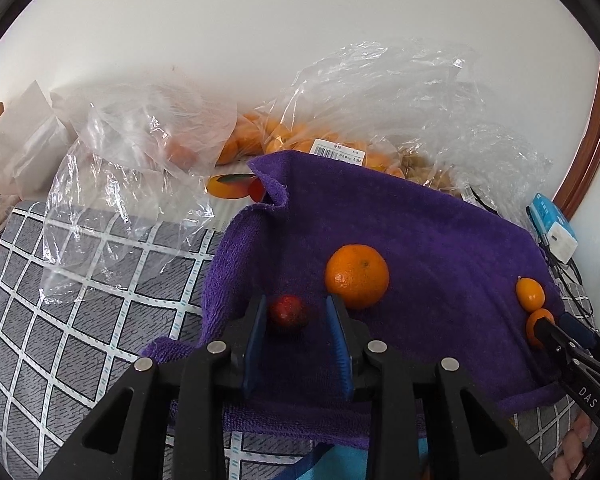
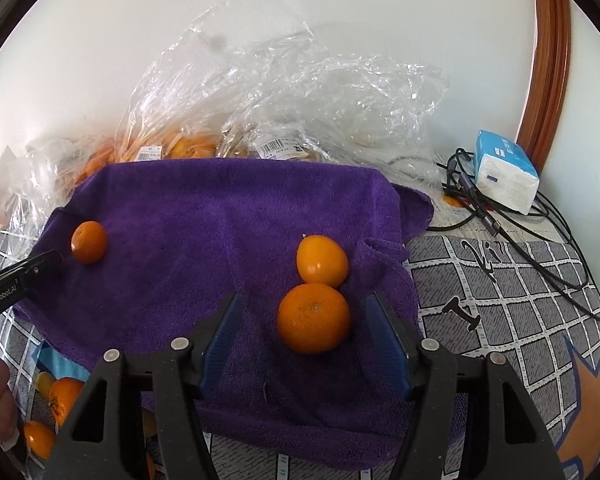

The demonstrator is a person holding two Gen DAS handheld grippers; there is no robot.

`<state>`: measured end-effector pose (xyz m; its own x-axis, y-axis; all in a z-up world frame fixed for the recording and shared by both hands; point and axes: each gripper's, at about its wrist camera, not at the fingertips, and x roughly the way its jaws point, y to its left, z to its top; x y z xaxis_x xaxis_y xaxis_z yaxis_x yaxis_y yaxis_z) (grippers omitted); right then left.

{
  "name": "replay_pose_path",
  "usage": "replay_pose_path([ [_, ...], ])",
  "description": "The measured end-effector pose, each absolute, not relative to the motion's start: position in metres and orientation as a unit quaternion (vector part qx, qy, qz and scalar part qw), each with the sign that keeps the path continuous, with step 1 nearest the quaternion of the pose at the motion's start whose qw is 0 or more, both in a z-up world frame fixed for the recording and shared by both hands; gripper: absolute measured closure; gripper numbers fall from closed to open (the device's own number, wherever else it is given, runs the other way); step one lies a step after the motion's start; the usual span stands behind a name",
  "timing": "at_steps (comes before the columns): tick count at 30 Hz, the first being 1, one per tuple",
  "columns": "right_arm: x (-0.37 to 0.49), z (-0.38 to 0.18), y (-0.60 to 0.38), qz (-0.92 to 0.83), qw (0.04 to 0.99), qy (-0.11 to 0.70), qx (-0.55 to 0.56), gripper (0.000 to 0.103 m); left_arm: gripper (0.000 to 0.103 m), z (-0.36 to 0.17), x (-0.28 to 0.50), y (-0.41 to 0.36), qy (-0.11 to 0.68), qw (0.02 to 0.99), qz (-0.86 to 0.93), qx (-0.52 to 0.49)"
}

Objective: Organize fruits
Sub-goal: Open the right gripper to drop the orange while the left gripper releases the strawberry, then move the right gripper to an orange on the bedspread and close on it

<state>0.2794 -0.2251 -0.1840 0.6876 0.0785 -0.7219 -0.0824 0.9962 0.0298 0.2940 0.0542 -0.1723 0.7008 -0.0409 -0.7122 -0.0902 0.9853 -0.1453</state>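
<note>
Meanwhile the left tongs [image 1: 296, 316] stand partly open around a small red fruit [image 1: 287, 314] on the purple towel [image 1: 420, 232], touching nothing clearly; the right tongs [image 2: 306, 320] gape wide around an orange [image 2: 313, 318], apart from both pads.

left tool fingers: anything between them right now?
Yes. In the left wrist view, a small red fruit sits on the purple towel between the open left tool fingers, nearer the left one.

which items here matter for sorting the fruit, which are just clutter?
Job: small red fruit, large orange, two small oranges, purple towel, bagged oranges.
Clutter: tissue pack, cables, empty plastic bag.
</note>
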Motion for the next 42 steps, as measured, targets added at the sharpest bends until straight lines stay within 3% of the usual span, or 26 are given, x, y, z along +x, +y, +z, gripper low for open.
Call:
replay_pose_path([
  [12,0.270,-0.170,-0.222,0.035,0.928,0.371,-0.008,0.038,0.063,-0.157,0.282,0.058,0.354,0.929,0.017,-0.110],
  [21,0.243,-0.126,-0.222,0.019,0.944,0.329,-0.005,0.038,0.062,-0.109,0.248,0.065,0.278,0.956,0.027,-0.087],
  [26,0.215,-0.124,-0.226,0.045,0.934,0.354,0.003,0.038,0.061,-0.104,0.225,0.075,0.296,0.951,0.025,-0.089],
  [31,0.184,-0.150,-0.214,0.082,0.920,0.383,0.005,0.054,0.061,-0.125,0.202,0.087,0.333,0.936,0.030,-0.112],
  [42,0.178,-0.180,-0.175,0.150,0.887,0.435,0.035,0.055,0.059,-0.151,0.158,0.113,0.368,0.923,0.054,-0.095],
])
